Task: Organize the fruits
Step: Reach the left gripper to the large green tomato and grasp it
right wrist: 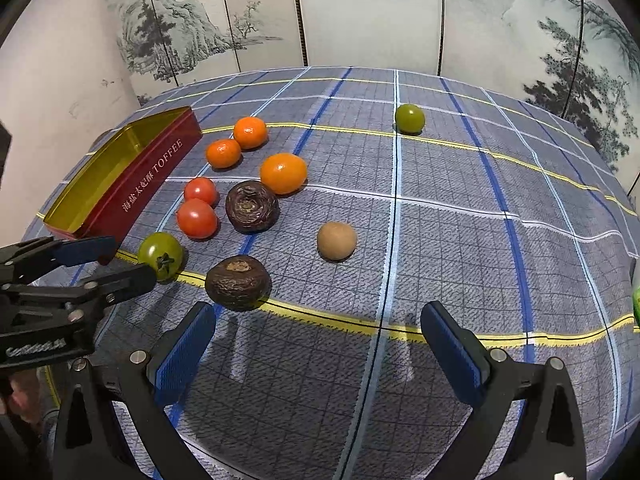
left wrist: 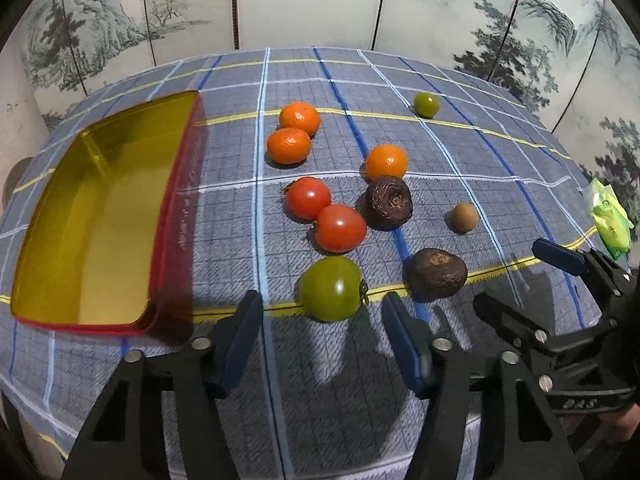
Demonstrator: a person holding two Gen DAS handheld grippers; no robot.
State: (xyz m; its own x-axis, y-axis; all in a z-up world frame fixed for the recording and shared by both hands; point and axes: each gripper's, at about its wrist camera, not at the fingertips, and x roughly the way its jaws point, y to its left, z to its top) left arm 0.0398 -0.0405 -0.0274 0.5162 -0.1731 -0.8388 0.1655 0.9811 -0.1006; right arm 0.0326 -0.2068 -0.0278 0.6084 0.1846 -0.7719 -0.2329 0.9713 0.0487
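Sitting glossy and round, stem turned sideways, the large green tomato (left wrist: 332,288) lies on the checked counter (left wrist: 460,152) just ahead of the left gripper (left wrist: 322,312), whose half-parted jaws flank but do not touch it; the right gripper (right wrist: 318,320) gapes wide, empty, near a dark wrinkled fruit (right wrist: 238,282)

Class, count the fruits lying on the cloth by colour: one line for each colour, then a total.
Orange: 3
Red: 2
Green: 2
Dark brown: 2
Light brown: 1
Total: 10
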